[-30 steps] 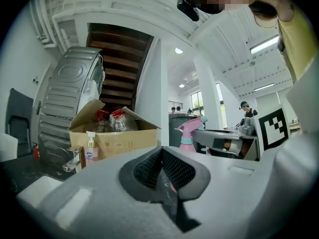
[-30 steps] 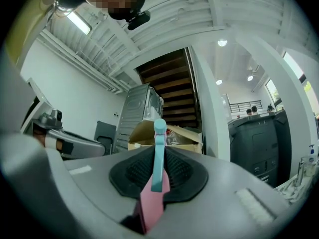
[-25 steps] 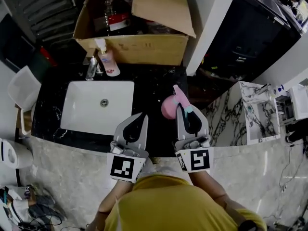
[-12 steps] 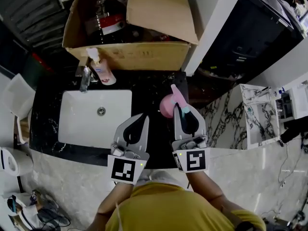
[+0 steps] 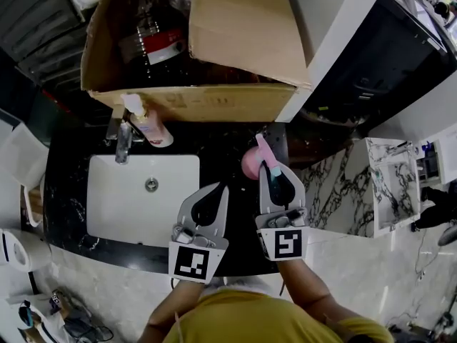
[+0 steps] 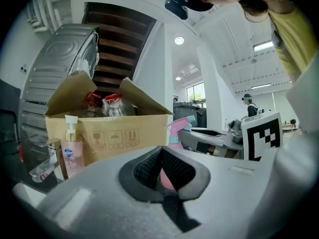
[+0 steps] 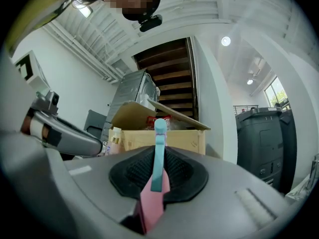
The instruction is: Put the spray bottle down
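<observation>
The pink spray bottle (image 5: 250, 162) with a teal trigger hangs over the black counter (image 5: 221, 148), right of the sink. My right gripper (image 5: 273, 171) is shut on its head; in the right gripper view the pink and teal head (image 7: 155, 176) stands upright between the pads. I cannot tell whether its base touches the counter. My left gripper (image 5: 216, 191) is beside it to the left, over the counter's front, shut with nothing in it. In the left gripper view the bottle (image 6: 178, 128) shows just beyond the closed jaws.
A white sink (image 5: 143, 199) with a faucet (image 5: 123, 140) is set in the counter's left. A pump soap bottle (image 5: 148, 125) stands behind it. An open cardboard box (image 5: 214, 98) of bottles fills the back. A white marbled surface (image 5: 389, 184) lies to the right.
Both grippers have moved forward over the counter towards the box and sunk a little. The spray bottle has gone along in the right gripper.
</observation>
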Demonstrator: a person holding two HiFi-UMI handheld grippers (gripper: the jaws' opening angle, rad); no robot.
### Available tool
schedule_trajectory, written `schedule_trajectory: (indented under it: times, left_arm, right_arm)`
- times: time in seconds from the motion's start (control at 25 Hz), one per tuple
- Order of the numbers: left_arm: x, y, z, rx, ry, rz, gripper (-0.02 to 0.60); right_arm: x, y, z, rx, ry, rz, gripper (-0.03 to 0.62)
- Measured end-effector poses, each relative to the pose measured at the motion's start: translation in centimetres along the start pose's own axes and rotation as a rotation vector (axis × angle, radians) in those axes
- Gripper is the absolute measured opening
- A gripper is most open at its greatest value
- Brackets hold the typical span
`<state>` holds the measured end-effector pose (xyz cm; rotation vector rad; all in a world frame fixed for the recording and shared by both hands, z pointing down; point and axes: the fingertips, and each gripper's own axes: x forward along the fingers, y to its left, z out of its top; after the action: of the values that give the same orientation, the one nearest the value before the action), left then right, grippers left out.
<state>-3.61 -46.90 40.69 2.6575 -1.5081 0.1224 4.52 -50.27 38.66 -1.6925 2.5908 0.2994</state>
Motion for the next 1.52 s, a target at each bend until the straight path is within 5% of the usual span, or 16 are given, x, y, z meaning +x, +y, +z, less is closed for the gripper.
schedule_trajectory:
  times: [1.04,1.2,1.52]
  left_arm:
    - [4.4,2.7,-3.8,-0.017,0.082,-0.023,-0.003]
    - [4.3,2.3,-3.8,-0.021,0.081,-0.025,-0.003]
    - [3.2,0.9,-3.0,-0.028,0.073,-0.033,-0.003]
  right_arm:
    - [6.6,-2.2,-8.1,0.008,0.068,-0.092,0.051]
    - [6.3,-2.4,-8.5,0.002,0.113,-0.096,0.142]
    - [3.0,-2.4,-8.4,0.009,0.172,-0.103,0.178]
